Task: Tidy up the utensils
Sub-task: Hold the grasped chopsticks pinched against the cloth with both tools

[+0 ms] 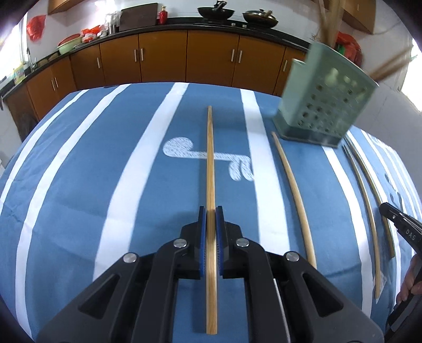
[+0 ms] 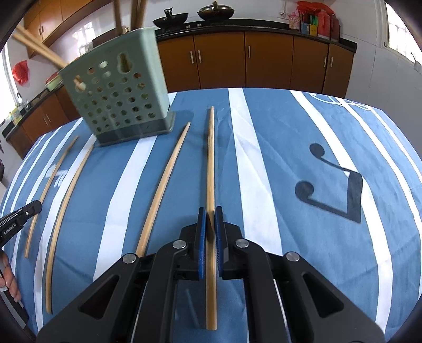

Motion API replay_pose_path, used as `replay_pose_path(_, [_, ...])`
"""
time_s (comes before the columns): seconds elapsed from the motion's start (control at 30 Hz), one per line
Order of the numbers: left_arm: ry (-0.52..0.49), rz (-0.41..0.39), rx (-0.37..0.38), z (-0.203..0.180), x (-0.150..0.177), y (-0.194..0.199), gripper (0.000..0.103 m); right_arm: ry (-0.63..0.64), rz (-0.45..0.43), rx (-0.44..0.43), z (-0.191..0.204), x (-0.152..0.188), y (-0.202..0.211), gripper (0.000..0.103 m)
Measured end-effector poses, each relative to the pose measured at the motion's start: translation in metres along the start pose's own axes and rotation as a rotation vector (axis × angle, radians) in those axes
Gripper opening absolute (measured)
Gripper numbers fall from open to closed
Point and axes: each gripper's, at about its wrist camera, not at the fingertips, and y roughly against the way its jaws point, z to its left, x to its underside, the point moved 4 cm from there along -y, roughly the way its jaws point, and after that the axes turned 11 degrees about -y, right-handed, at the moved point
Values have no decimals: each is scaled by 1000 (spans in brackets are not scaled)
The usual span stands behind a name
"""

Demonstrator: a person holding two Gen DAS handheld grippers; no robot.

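My left gripper point(image 1: 210, 211) is shut on a wooden chopstick point(image 1: 210, 158) that points straight ahead over the blue striped cloth. My right gripper point(image 2: 210, 211) is shut on another wooden chopstick point(image 2: 210, 158), also pointing ahead. A green perforated utensil holder point(image 1: 327, 97) stands at the far right in the left wrist view and at the far left in the right wrist view point(image 2: 118, 92), with several chopsticks standing in it. Loose chopsticks lie on the cloth: one point(image 1: 294, 195) right of my left gripper, one point(image 2: 163, 187) left of my right gripper.
Further chopsticks point(image 2: 67, 216) lie along the cloth between the grippers. The table point(image 1: 79, 171) has a blue cloth with white stripes. Brown cabinets point(image 1: 163, 58) and a counter with woks point(image 1: 216, 12) run behind the table. The other gripper's tip point(image 1: 395, 219) shows at the right edge.
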Motion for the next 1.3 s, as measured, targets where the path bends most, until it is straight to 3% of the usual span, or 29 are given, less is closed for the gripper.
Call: replay_pose_path(1.3, [18,-20,41,8,0,0,11,36,-2,5,3,5,3,9])
